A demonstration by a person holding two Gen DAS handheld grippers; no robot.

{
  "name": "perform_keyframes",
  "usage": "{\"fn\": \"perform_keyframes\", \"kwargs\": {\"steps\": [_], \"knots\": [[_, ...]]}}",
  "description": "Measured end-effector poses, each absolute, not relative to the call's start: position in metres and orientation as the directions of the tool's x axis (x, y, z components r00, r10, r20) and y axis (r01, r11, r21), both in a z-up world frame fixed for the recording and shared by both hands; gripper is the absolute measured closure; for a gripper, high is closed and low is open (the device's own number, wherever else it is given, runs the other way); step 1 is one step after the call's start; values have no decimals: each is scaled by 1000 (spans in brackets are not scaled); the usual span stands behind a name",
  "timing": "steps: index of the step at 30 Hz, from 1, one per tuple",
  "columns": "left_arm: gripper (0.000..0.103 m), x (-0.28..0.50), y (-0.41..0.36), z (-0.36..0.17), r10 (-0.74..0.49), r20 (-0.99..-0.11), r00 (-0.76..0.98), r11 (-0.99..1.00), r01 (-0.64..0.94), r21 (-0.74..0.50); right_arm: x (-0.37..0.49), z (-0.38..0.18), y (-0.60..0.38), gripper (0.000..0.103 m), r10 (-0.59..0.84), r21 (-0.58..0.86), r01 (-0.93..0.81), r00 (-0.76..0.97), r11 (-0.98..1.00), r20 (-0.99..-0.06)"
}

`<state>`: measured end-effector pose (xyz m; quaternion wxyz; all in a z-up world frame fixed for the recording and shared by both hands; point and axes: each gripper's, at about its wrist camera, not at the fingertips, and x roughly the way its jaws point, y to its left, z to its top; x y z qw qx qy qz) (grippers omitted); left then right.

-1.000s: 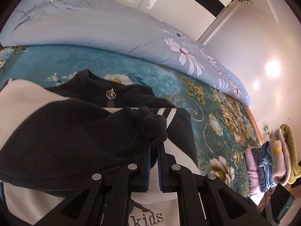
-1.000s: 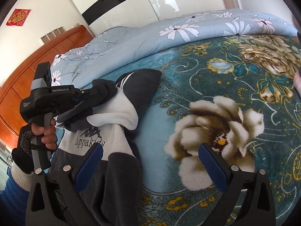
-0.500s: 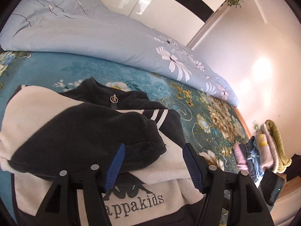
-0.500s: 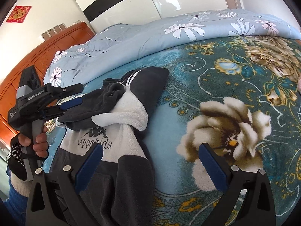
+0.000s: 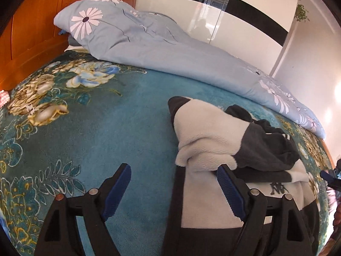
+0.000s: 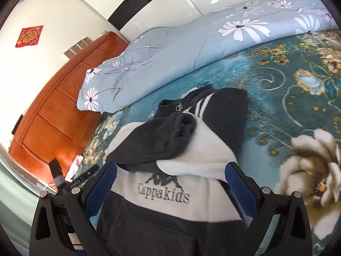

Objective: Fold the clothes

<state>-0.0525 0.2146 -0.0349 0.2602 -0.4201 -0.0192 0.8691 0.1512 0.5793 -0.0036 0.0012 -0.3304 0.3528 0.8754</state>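
The fleece jacket [image 6: 181,149] lies on the bed, on the teal floral blanket [image 5: 89,128], partly folded. It is a child's piece in dark grey and cream, with "Kappakids" stitched in grey across the cream chest band. A dark sleeve [image 6: 162,140] is laid across the chest, its cuff bunched just below the collar, where a small round zip pull [image 6: 178,107] shows. Two white stripes run along the dark shoulder panel beside it. From my left side the cream shoulder [image 5: 204,132] humps up in a soft roll, with the dark sleeve draped over it toward the right. The lower part of the jacket is dark and runs out under both of my tools.

My left gripper [image 5: 173,189] has its jaws wide and still opening; the jacket's left edge lies between them, but the blue pads [image 5: 230,192] do not press on it. My right gripper [image 6: 170,188] also stands with jaws wide apart, straddling the chest band over the lettering, and I cannot see the pads pinching any cloth.

A pale blue duvet [image 6: 191,49] with white daisies is heaped along the far side of the bed, against an orange wooden headboard [image 5: 32,25]. No containers are in view.
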Motion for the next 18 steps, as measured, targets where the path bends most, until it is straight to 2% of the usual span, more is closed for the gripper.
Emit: {"fn": "perform_keyframes", "kwargs": {"steps": [5,7,9,11,16,18], "knots": [[18,-67,218,-55,481,-721,-498,-862,-421,-284,98,-21,577,4,-249,661,-295,-760,-690,-600],[17,-69,221,-59,473,-730,-493,-862,-429,-269,81,-30,576,13,-258,644,-310,-731,-700,-632],[18,-70,221,-60,489,-730,-478,-852,-441,-282,66,-38,576,26,-250,616,-329,-703,-715,-666],[17,-71,219,-60,506,-727,-464,-842,-450,-299,57,-49,578,33,-250,612,-352,-686,-708,-684],[17,-65,214,-64,541,-735,-408,-813,-478,-332,49,-62,582,42,-244,615,-377,-680,-692,-692],[18,-64,214,-65,557,-731,-394,-802,-482,-352,50,-62,585,56,-242,626,-382,-688,-680,-684]]}}
